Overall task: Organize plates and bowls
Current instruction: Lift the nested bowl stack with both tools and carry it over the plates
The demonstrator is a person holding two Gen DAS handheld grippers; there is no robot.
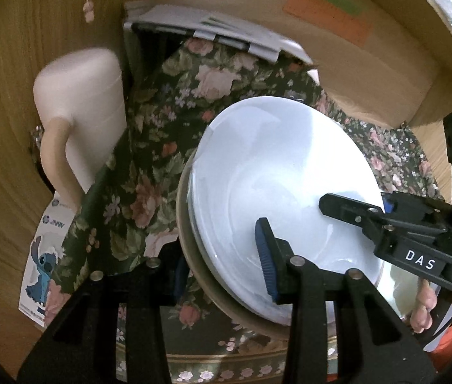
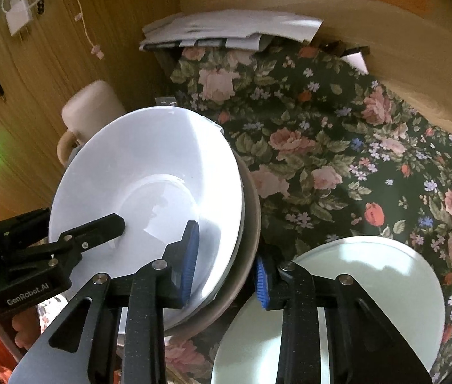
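Observation:
A stack of plates is tilted above the floral tablecloth: white plates point(image 1: 277, 172) lie on a wider beige plate point(image 1: 190, 256). My left gripper point(image 1: 222, 268) is shut on the stack's near rim, one blue pad on the top white plate and one under the beige plate. My right gripper point(image 2: 226, 268) is shut on the opposite rim of the same stack point(image 2: 149, 176) in the same way. Each view shows the other gripper's black finger point(image 1: 347, 208) reaching onto the white plate. A pale green plate point(image 2: 370, 288) lies flat on the cloth under the right gripper.
A cream mug point(image 1: 78, 121) stands left of the stack by the wooden wall point(image 1: 2, 128). Papers and folders point(image 1: 213, 28) lean at the back. A cartoon sticker sheet point(image 1: 42, 256) lies at the cloth's left edge. The floral cloth point(image 2: 338, 160) spreads to the right.

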